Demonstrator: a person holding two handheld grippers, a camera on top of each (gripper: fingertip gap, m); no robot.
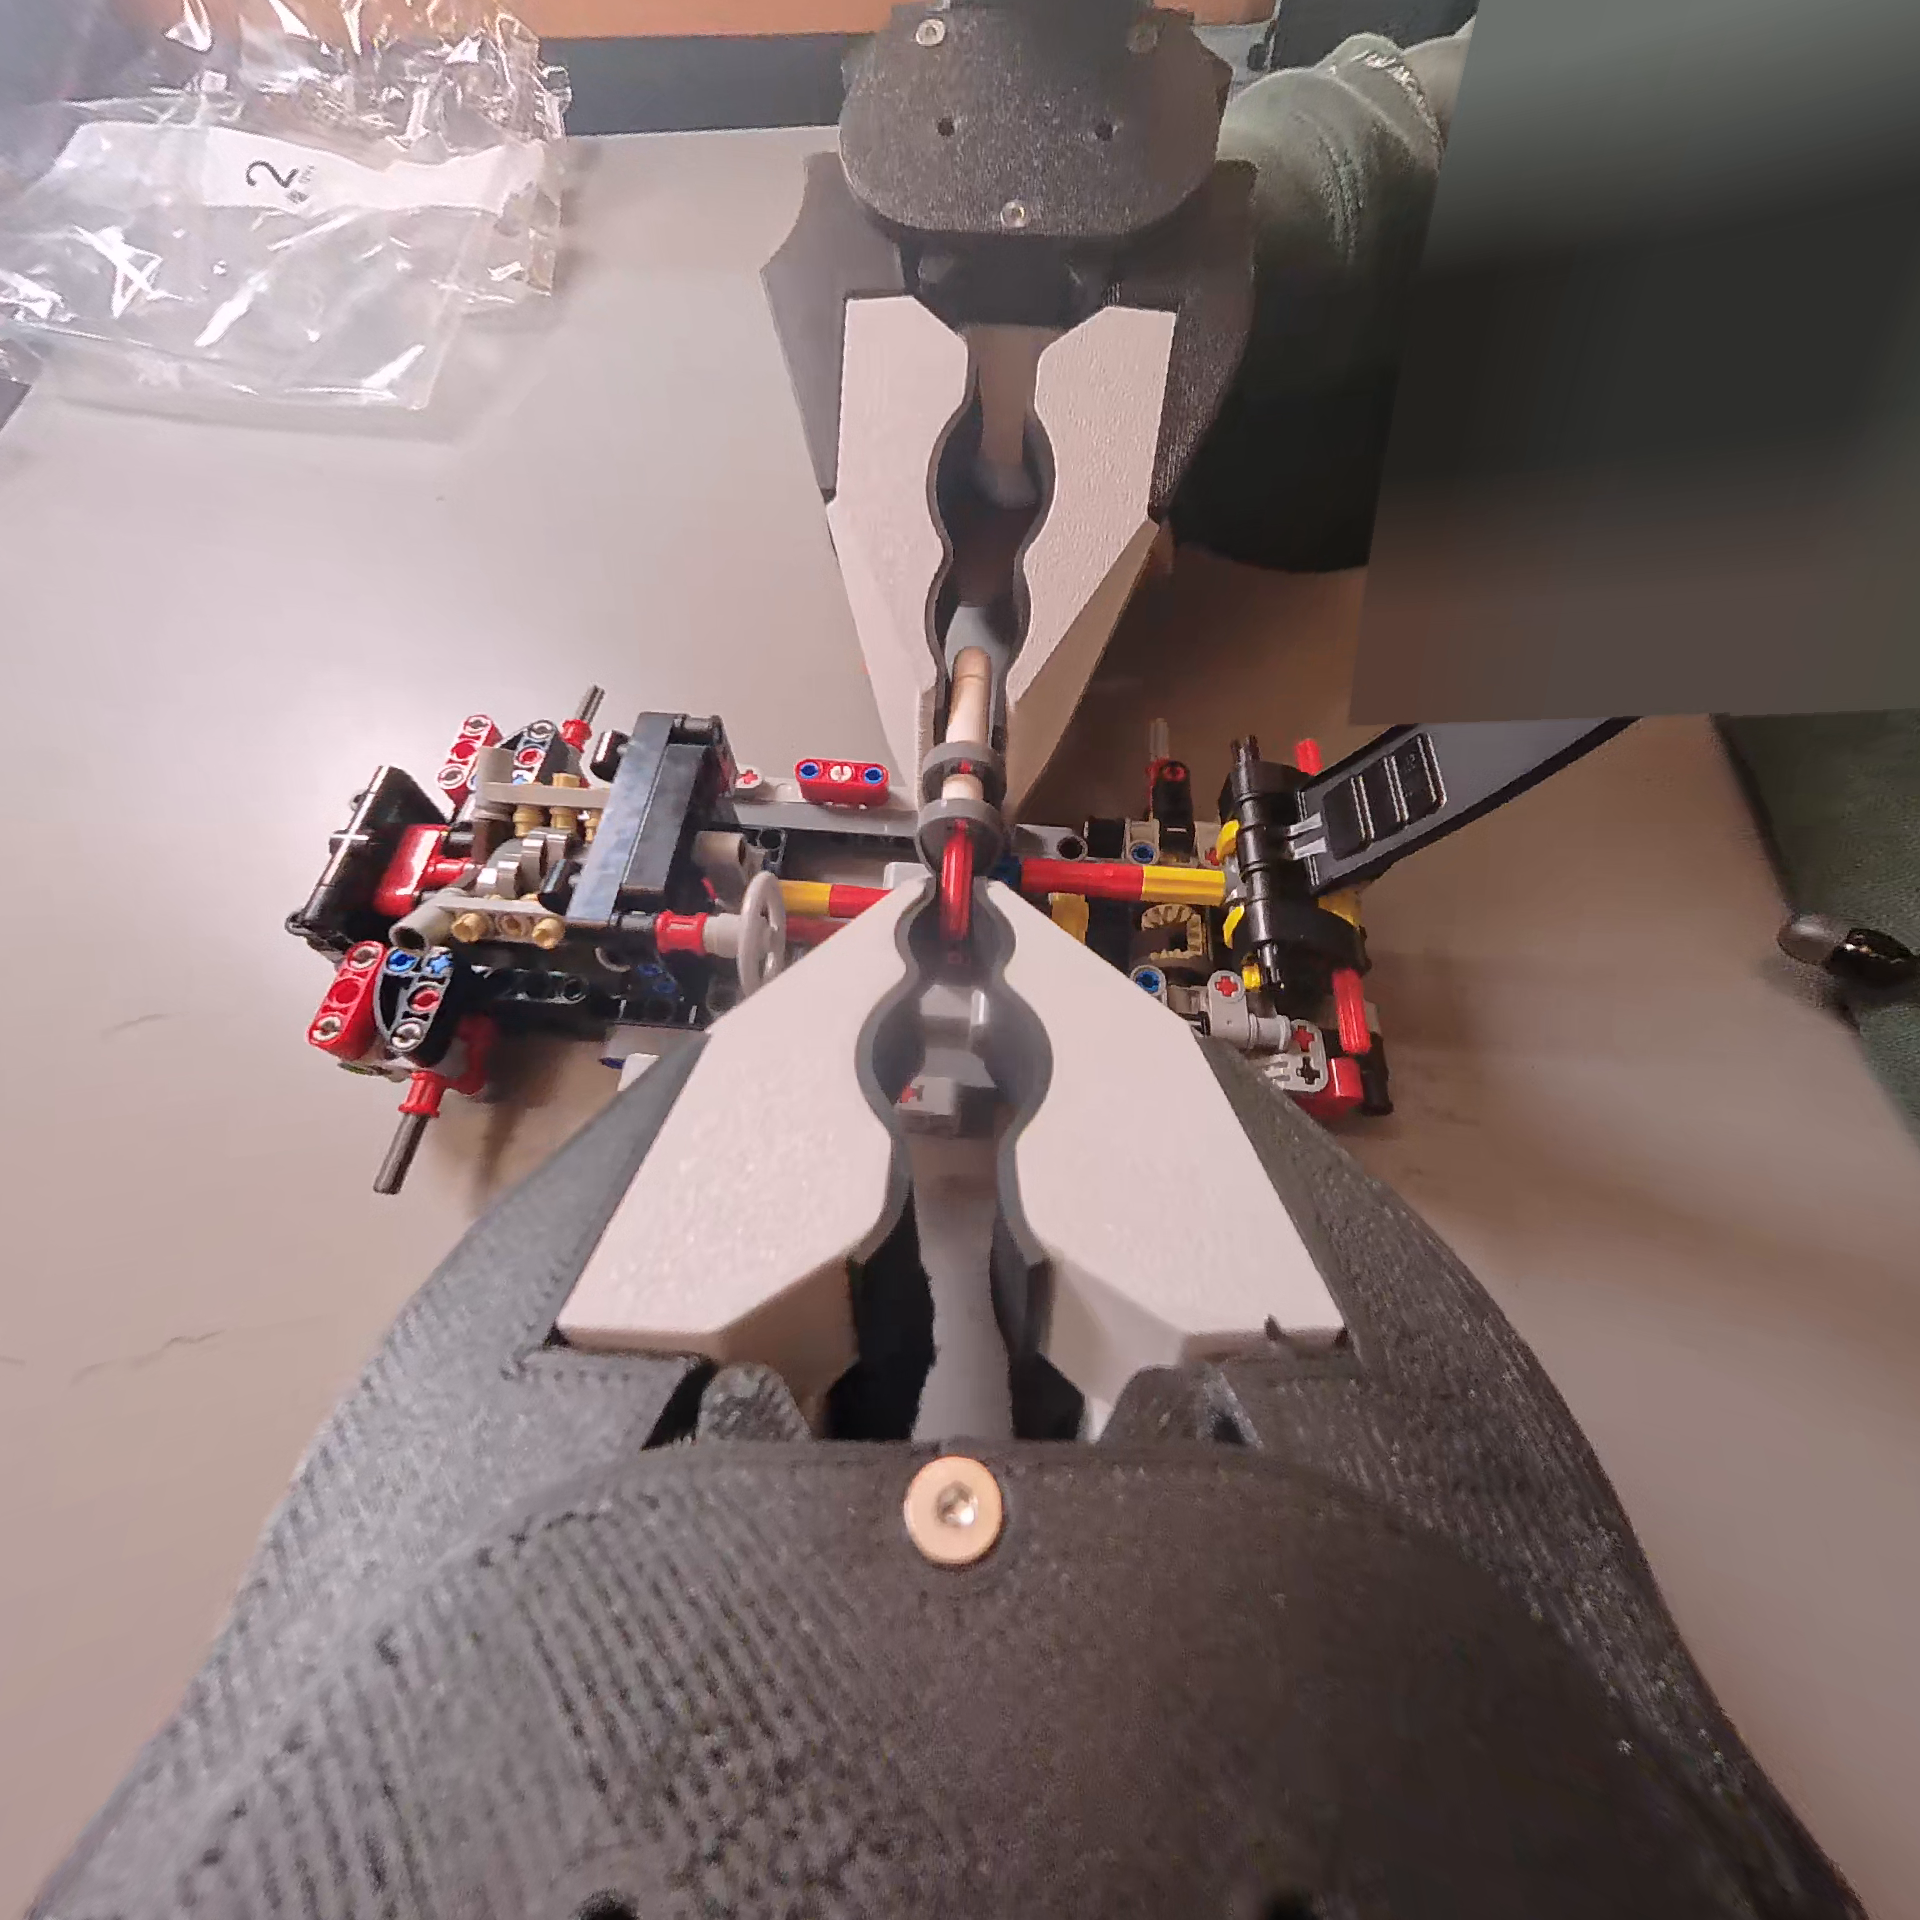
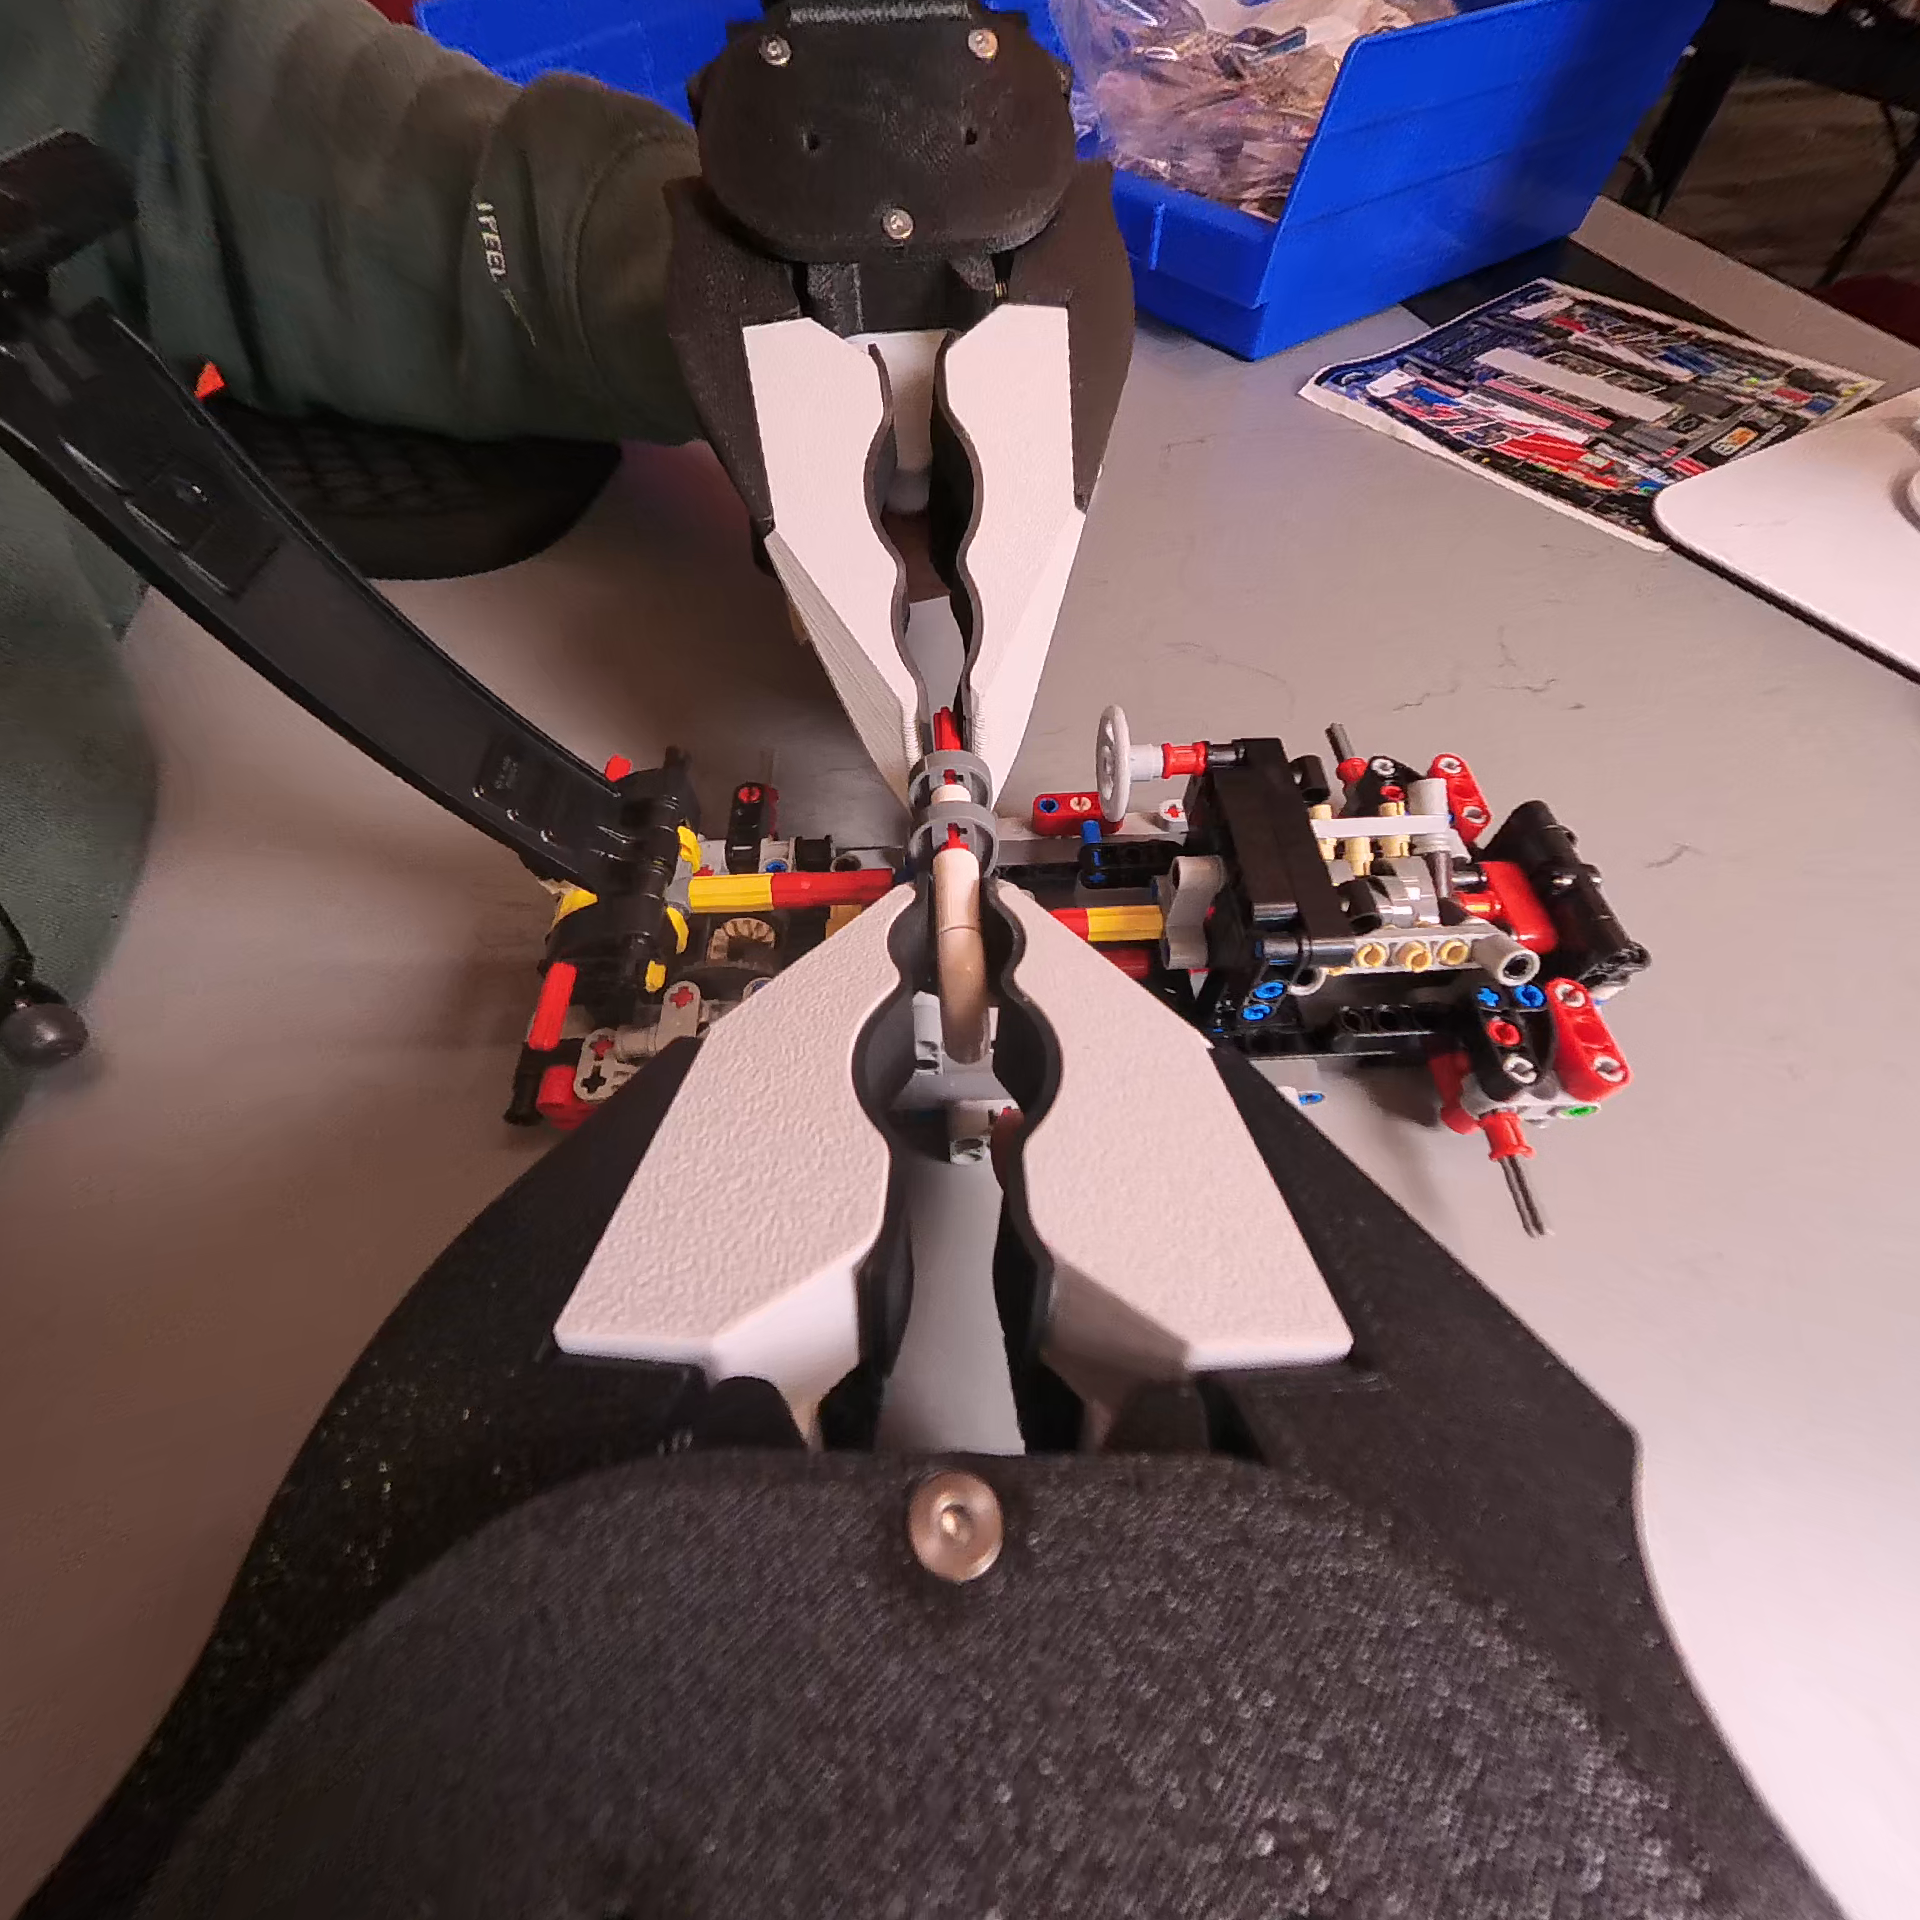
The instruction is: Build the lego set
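Claws (image 1: 957, 914) tip-to-tip over brick chassis (image 1: 665, 894)

Beside the black, red, yellow and grey brick model (image 2: 1351, 914), a bright blue bin (image 2: 1403, 177) and a multicoloured printed sheet (image 2: 1590, 395) are seen. A red axle (image 1: 957, 883) and a tan piece (image 2: 958, 935) are clamped above it by white-fingered, black-bodied grippers.

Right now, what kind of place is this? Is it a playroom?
Probably a hobby or work table for building a toy brick model: a half-built brick vehicle, a blue bin of bagged parts, and a printed instruction sheet.
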